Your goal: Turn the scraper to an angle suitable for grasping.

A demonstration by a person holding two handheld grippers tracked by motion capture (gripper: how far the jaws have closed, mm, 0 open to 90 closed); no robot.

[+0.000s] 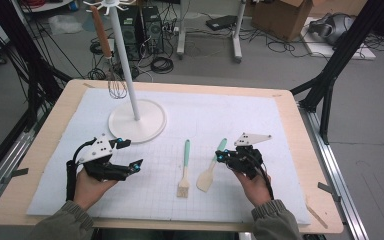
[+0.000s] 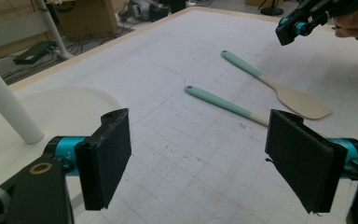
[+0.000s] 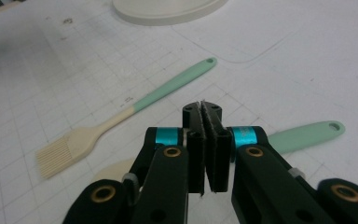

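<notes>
Floor: grey, smooth, strewn with black cables at the far side
Counter: pale wood edge, covered by a white gridded mat
Far left: black computer towers standing on the floor
Far right: brown cardboard box beside a white board
Frame: black struts right, and more at left
Far middle: white stand legs

Right gripper over spatula handle; brush just left; left gripper apart.
</notes>
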